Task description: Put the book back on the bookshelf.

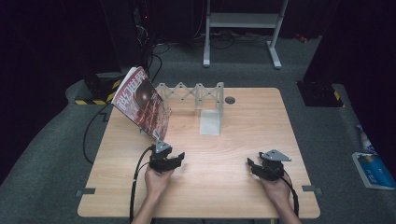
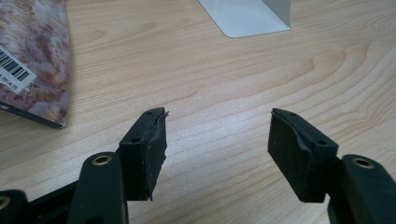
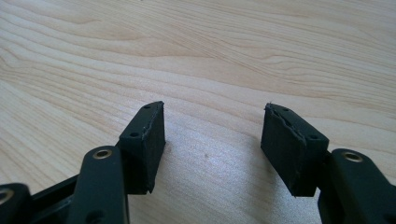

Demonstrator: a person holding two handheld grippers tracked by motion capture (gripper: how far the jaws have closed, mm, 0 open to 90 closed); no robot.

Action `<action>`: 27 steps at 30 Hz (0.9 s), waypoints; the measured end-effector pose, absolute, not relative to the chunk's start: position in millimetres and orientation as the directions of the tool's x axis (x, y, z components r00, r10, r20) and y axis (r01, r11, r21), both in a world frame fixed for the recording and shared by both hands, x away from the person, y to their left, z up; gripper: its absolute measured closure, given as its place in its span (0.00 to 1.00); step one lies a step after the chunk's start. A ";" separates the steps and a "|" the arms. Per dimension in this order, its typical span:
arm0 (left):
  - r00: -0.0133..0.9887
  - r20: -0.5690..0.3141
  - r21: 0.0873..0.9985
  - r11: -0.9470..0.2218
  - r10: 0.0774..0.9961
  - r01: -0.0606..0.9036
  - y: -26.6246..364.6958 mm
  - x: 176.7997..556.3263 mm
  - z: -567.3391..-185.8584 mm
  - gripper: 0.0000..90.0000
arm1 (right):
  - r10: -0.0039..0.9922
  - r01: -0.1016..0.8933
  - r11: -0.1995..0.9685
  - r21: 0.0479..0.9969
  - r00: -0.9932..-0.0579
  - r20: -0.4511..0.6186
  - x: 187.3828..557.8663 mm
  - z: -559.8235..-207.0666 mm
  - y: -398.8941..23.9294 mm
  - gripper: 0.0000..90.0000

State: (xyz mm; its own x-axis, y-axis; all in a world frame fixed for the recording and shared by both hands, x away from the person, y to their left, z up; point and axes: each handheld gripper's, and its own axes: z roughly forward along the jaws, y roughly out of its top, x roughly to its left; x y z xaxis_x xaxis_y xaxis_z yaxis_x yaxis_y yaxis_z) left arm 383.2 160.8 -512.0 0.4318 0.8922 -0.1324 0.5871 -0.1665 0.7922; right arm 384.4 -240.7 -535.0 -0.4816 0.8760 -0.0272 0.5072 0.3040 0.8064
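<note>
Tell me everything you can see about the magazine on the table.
The magazine has a glossy cover in dark red and brown with large white characters. It stands tilted at the table's far left, its top leaning past that edge, beside a grey folding rack. The left gripper view shows a white barcode label on its marbled cover. The left gripper is near it, not touching.

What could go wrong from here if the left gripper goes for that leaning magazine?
1. The magazine stands tilted against the extendable rack; a push from the left gripper could likely slide it flat or topple it.
2. The rack looks light, so a nudge may shift it along with the white bookend.
3. Left gripper's jaws stand open with nothing between them, close to the magazine's lower corner; a grip there might bend the cover.
</note>
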 end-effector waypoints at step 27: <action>0.398 -0.088 0.786 -0.182 0.913 0.591 153.7 391.4 -526.0 0.42 | 0.876 0.506 0.305 0.807 -0.482 -0.029 384.5 -535.0 -240.8 0.44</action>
